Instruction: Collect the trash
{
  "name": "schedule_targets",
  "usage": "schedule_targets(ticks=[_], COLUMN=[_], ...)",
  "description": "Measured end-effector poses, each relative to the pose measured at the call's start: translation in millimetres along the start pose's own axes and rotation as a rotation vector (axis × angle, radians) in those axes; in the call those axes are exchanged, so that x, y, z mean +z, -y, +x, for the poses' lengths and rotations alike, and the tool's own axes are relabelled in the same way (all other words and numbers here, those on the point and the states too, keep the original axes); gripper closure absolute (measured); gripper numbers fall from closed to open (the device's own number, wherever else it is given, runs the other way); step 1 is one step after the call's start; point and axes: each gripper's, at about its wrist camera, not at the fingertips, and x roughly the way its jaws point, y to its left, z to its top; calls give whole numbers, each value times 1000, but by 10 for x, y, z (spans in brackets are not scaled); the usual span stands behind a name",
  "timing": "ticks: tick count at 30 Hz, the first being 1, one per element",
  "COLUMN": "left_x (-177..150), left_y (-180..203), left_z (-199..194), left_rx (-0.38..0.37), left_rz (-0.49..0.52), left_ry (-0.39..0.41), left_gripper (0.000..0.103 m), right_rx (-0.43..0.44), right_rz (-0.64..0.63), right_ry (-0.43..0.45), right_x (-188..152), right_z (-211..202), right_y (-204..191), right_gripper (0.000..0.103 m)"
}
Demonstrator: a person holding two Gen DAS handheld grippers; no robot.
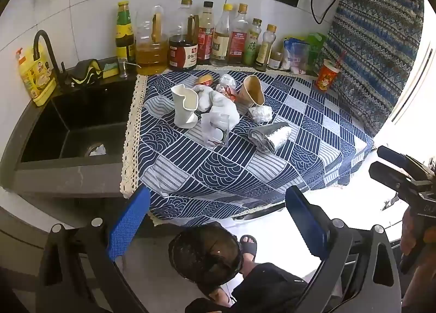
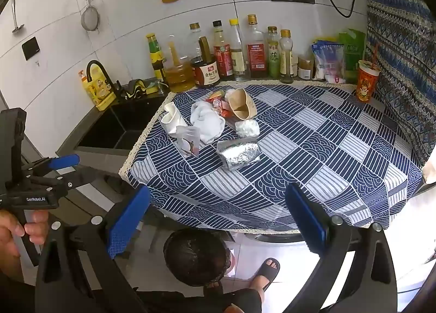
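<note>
Several pieces of trash lie clustered toward the far left of the blue-and-white patterned tabletop (image 1: 272, 166) in the left wrist view: a crumpled white paper cup (image 1: 185, 107), white crumpled tissue (image 1: 222, 106), a brown paper cup (image 1: 252, 91) on its side, and a silver foil wrapper (image 1: 269, 136) nearer the middle. The left tool (image 1: 218, 220) hangs wide apart, empty, off the near edge above a black mesh bin (image 1: 205, 253) on the floor.

In the right wrist view, the right tool (image 2: 218, 220) is likewise spread wide and empty, short of the near edge.
</note>
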Motion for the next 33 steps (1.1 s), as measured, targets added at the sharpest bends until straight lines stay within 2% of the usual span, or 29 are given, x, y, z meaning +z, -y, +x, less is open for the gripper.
schedule_targets(ticks=[1,8,10,33], left_x=[-98,-89,-103,-53], left_y=[-241,-362,-227,-316], left_z=[-73,-23,-84,-64], left_rx=[-31,-33,-17,-8], left_rz=[-27,-28,-29,-42], left_ry=[11,8,17,3], left_gripper=[7,7,7,7], right_rx=[2,4,4,18], right_rz=[4,-3,7,47], right_ry=[0,-3,-6,-20], right_x=[1,0,-2,45], right_z=[7,57,66,133], right_y=[3,-60,-61,-35], right_gripper=[5,5,5,5])
